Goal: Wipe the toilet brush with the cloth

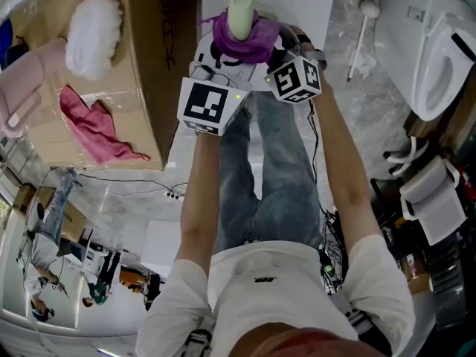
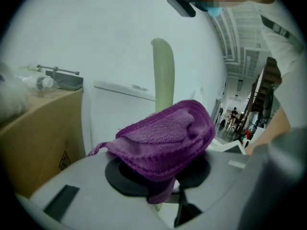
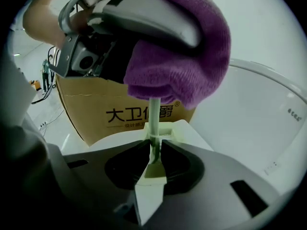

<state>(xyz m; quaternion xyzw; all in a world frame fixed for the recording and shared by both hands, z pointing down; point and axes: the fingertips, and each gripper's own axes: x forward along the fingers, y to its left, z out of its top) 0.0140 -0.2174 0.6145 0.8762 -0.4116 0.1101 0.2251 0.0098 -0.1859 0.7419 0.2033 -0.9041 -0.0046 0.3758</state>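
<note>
The right gripper (image 3: 153, 150) was clamped on the thin stem of the brush (image 3: 154, 114). Just above, the left gripper (image 2: 163, 176) squeezed the soft cloth (image 2: 165, 138) round the handle. The brush looked light, stiff and probably slick, so a low grip seemed best.

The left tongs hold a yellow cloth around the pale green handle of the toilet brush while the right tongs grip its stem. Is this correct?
Not quite: the terry cloth in the left tongs is purple, not yellow; the left gripper view shows it. The rest is right.
</note>
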